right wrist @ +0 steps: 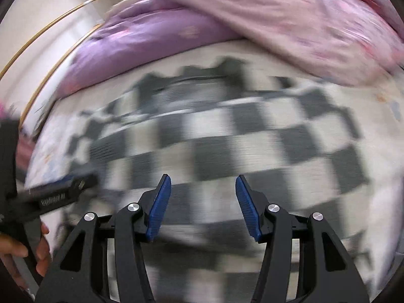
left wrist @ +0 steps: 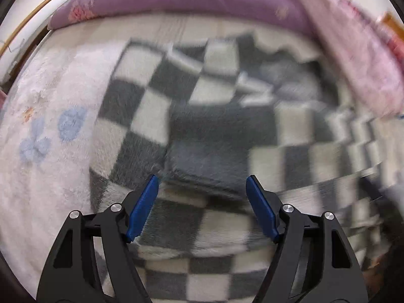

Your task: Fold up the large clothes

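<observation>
Evidently early: the checkered garment point(right wrist: 227, 146) lies rumpled on the bed point(left wrist: 45, 176), collar toward twelve o'clock, one flap perhaps turned in. Left gripper point(left wrist: 202, 184) and right gripper point(right wrist: 203, 184) hover with fingers apart, empty; most folds remain.

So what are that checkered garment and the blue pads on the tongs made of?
Checkered garment: looks like plush fleece, with a fuzzy matte nap. Blue pads: probably plastic or rubber; fine ridges show, matte finish. Blur leaves both uncertain.

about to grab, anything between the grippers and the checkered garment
Nothing visible. The left gripper and right gripper both hang open directly over the checkered garment, with only fabric showing between their fingers.
</observation>
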Tool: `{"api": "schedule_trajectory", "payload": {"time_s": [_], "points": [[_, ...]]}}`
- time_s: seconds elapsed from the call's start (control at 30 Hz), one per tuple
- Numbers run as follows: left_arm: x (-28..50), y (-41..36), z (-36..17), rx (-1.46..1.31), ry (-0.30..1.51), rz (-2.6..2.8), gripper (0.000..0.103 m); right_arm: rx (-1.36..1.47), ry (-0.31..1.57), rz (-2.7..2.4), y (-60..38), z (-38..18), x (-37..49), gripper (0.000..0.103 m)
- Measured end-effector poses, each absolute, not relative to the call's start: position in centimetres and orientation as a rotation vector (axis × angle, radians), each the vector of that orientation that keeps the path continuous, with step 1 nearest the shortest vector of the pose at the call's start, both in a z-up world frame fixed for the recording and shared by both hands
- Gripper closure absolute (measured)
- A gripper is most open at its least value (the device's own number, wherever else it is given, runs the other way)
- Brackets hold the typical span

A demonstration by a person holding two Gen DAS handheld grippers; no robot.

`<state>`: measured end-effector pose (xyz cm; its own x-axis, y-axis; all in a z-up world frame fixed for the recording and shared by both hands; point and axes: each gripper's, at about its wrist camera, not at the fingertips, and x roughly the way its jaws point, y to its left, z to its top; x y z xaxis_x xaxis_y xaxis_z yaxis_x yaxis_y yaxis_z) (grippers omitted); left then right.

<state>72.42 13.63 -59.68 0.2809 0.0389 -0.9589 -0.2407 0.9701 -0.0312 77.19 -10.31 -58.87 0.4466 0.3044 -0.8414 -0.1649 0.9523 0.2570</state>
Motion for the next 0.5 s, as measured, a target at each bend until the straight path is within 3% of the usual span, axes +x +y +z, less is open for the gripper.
{"api": "schedule_trajectory", "payload": {"time_s": [0.27, 0.5], "points": [[73.2, 14.6, -61.3, -0.195, 1.288, 0.186, 0.027, 0.301, 1.079, 0.114, -21.9, -60.6, 79.0, 0.054], [74.1, 14.4, -62.1, -0.180, 1.289, 0.200, 0.023, 0.336, 1.173, 0.086, -23.0, -63.0, 80.4, 0.054]]}}
